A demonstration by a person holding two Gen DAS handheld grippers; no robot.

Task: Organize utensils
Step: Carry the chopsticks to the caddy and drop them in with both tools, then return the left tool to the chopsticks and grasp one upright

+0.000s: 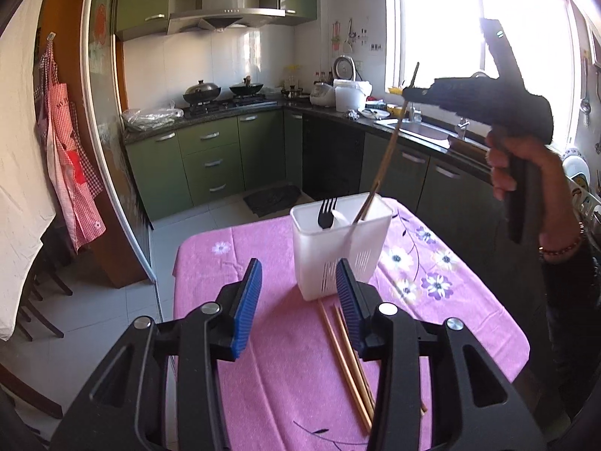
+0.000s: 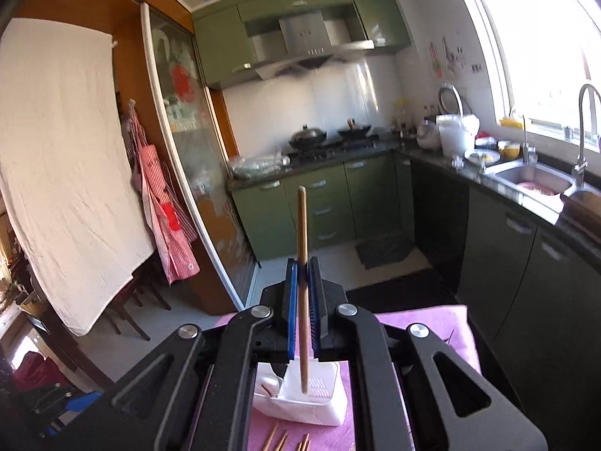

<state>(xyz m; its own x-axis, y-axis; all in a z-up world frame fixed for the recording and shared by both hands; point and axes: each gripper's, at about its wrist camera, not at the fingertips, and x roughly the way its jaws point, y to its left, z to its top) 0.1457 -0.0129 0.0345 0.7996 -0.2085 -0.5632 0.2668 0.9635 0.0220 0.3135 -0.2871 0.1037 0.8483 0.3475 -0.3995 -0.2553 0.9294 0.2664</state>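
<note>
Strong daylight pours in through the large kitchen window (image 1: 477, 49), which is blown out to plain white in both views and washes a hazy glare over the wall beside it. The right claw (image 1: 407, 94) and the hand gripping it stand nearly black against that brightness, their edges smeared by motion. The pink flowered tablecloth (image 1: 263, 263) is evenly lit, with soft shadows. Fisheye distortion bows the sliding glass door frame (image 1: 94, 112) and the white hanging sheet (image 2: 64, 173); the corners fall dark, and the right wrist view is slightly soft throughout.
</note>
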